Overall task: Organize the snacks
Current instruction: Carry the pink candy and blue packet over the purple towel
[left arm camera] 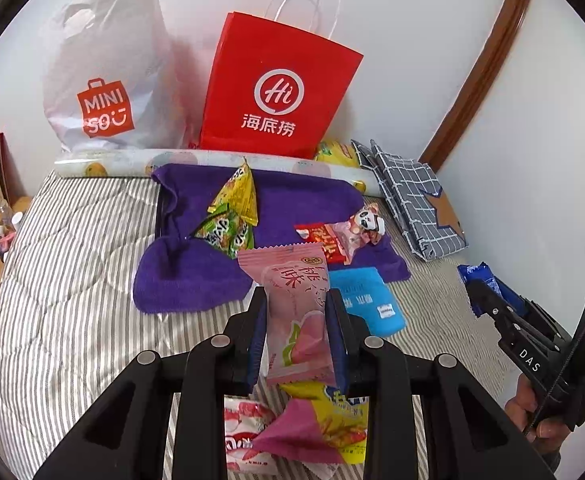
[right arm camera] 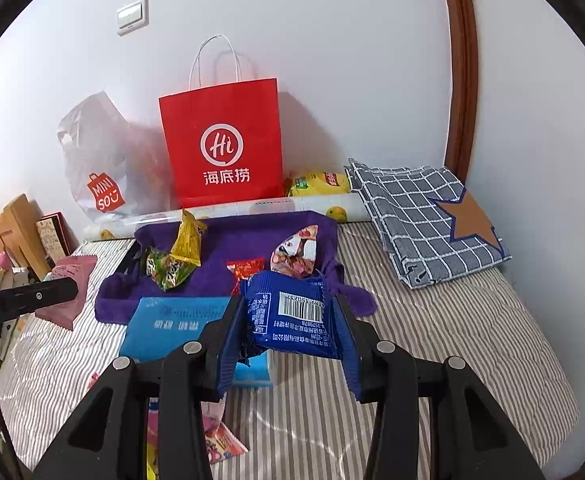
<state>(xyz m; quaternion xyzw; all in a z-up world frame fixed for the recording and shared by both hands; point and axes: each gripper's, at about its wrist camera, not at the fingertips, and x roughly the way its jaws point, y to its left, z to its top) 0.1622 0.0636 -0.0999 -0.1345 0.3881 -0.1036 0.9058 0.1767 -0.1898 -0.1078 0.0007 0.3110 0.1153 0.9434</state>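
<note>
Your left gripper (left arm camera: 297, 320) is clamped on a pink peach snack packet (left arm camera: 296, 316), held upright above the striped bedcover (left arm camera: 72, 264). Your right gripper (right arm camera: 288, 336) is closed on a blue snack packet (right arm camera: 292, 312), barcode side facing the camera, lifted over a light blue pack (right arm camera: 164, 328) lying on the bed.

Just beyond both grippers a purple towel (left arm camera: 196, 276) is spread on the cover. On it lie a green and a yellow snack bag (left arm camera: 232, 216) touching each other, a red packet (left arm camera: 324, 242) and a panda-print packet (left arm camera: 366, 224). Below your left gripper more loose packets lie on the cover, among them a yellow one (left arm camera: 340, 420).

Behind the towel lies a rolled printed sheet (left arm camera: 132, 162); behind that, a red paper bag (left arm camera: 276, 84) and a white Miniso plastic bag (left arm camera: 104, 76) stand against the wall. A folded checked cloth (right arm camera: 424, 220) rests to the right.
</note>
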